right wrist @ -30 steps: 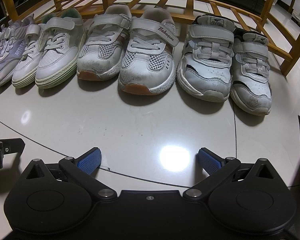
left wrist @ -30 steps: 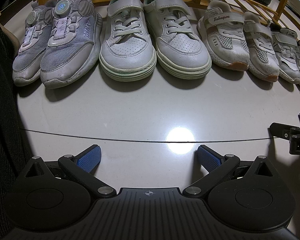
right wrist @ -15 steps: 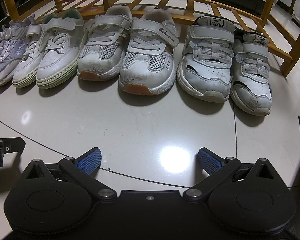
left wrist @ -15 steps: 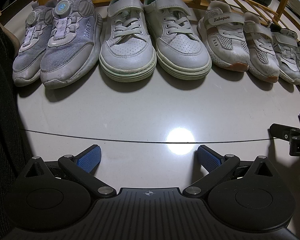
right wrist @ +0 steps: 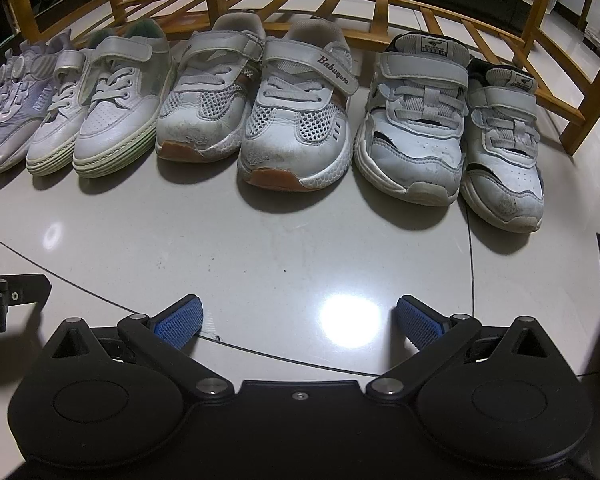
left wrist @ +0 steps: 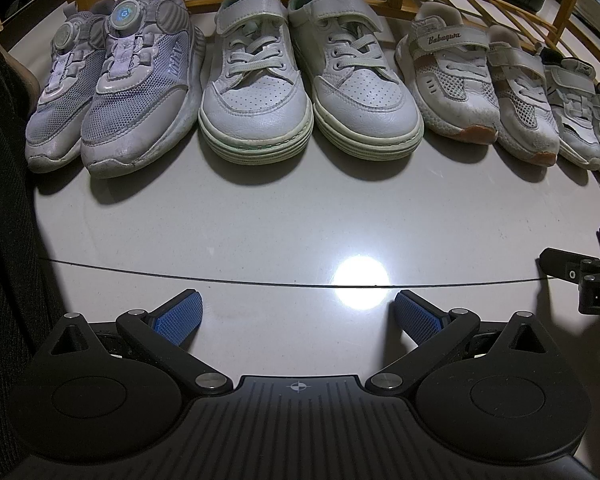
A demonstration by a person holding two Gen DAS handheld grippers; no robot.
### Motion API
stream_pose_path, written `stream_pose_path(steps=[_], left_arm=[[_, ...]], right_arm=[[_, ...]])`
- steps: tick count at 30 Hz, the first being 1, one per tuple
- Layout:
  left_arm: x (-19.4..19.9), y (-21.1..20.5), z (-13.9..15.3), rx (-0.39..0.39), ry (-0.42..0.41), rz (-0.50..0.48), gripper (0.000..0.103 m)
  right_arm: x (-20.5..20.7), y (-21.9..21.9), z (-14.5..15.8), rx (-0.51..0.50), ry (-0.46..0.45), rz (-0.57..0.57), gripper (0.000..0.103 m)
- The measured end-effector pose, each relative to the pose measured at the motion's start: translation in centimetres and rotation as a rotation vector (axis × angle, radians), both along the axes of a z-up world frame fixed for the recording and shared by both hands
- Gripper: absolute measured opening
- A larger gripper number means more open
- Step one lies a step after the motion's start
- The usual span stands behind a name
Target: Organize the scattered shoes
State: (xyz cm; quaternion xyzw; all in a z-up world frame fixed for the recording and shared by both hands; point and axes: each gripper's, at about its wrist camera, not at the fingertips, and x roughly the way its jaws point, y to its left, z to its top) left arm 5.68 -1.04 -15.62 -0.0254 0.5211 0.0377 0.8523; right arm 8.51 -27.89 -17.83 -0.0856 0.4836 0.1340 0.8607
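Neatly Lined: Four Pairs Along the Wooden Rack

Four pairs of small shoes are ranged toes-out on the glossy tiled floor (left wrist: 260, 216), directly in front of the slatted wooden rack (right wrist: 340, 4): lilac mesh dial-lace trainers (left wrist: 112, 92), white leather green-soled strap sneakers (left wrist: 308, 96), white mesh orange-soled "Babuqua" trainers (right wrist: 260, 120) and white-and-black strap trainers (right wrist: 452, 128). The left gripper (left wrist: 298, 316) and the right gripper (right wrist: 299, 318) are held well back from the rack, fingers spread apart, nothing grasped.

shoes (left wrist: 312, 92) in row, rack (right wrist: 340, 4) behind
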Motion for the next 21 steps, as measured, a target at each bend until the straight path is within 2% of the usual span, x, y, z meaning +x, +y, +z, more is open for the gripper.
stream_pose_path(steps=[12,21], left_arm=[[0.34,0.1,0.04,0.0,-0.003,0.002,0.103],[0.76,0.22,0.08,-0.001,-0.004,0.004,0.103]], right_arm=[[-0.67,-0.03,-0.13,0.0,0.0,-0.003,0.103],[-0.42,-0.07,-0.03,-0.01,0.036,0.009,0.103]])
